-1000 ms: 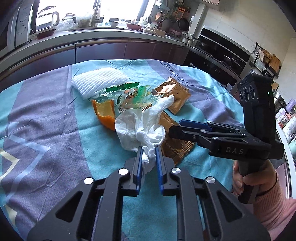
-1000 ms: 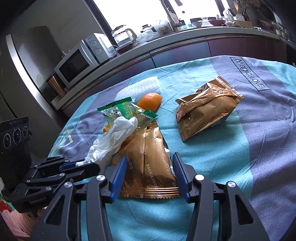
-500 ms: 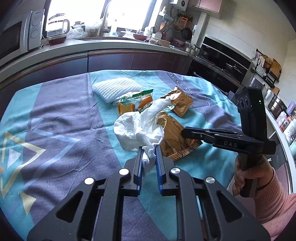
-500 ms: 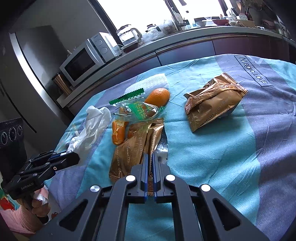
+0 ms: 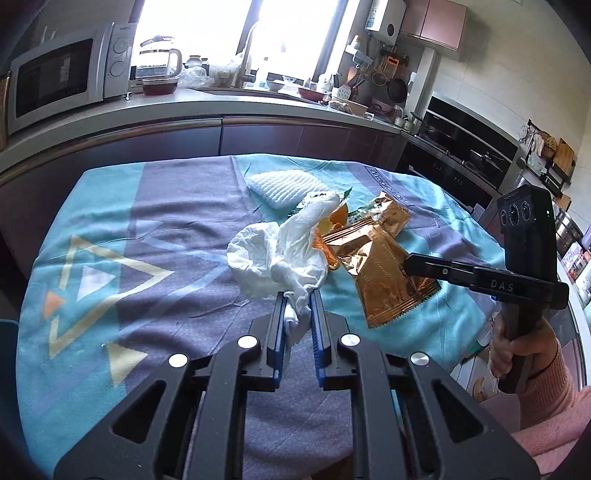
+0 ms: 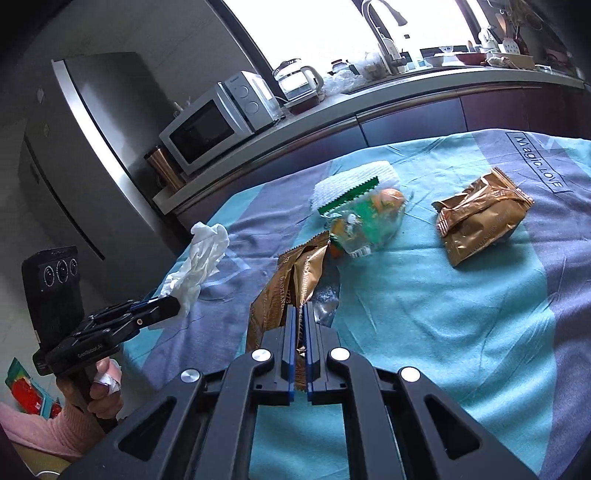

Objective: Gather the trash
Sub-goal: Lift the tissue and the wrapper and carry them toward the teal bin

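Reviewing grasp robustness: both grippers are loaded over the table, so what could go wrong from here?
1. The left gripper pinches only a tail of the white tissue; it could slip free.
2. The right gripper holds the gold wrapper by one end; its hanging end might snag the green packet.

sunlit kitchen window [image 5: 207,33] above dark-fronted counter [image 5: 221,107], steel fridge [image 6: 85,155]

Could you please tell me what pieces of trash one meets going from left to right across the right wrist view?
White tissue held in the left tool → gold wrapper pinched in the right tool → green-and-clear wrapper → crumpled gold packet.
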{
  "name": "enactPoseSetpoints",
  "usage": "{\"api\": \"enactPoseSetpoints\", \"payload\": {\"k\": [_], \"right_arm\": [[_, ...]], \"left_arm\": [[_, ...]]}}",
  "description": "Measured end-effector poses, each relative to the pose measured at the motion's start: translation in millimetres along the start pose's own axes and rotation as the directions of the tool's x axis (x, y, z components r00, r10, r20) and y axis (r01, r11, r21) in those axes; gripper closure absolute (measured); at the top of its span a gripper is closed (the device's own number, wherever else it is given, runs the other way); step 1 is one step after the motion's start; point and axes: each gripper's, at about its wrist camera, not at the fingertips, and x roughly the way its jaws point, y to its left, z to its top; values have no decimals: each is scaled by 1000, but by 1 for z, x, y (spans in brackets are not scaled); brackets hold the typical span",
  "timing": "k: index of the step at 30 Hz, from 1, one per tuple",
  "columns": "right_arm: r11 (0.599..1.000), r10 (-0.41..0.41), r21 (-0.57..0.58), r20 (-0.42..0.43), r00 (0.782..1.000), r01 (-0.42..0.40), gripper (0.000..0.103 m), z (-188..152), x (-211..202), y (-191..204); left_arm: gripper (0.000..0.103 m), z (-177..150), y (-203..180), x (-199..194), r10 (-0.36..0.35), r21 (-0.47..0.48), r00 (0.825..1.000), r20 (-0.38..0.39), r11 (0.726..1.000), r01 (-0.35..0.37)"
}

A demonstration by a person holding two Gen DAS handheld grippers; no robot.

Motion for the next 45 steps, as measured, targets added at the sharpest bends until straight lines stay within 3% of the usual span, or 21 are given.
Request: {"api": "enactPoseSetpoints", "payload": {"k": [9,17,31,45], "right_arm": [[991,93,-92,-23,995,-94,100,10,18,53],[967,189,-155,-93,977,-202,100,20,63,102],[891,315,-258,-240,918,-373,100,24,143,197],[841,334,-307,-351,875,-445,100,22,202,276]], "left_arm": [[90,-12,35,-45,84,-36,995,55,996,-83],[90,-30,83,-92,202,-110,976,84,975,-192],[90,-52,153,-154,398,-236,913,93,900,-368],[90,-81,213,-181,521,-323,853,31,813,-484]]}}
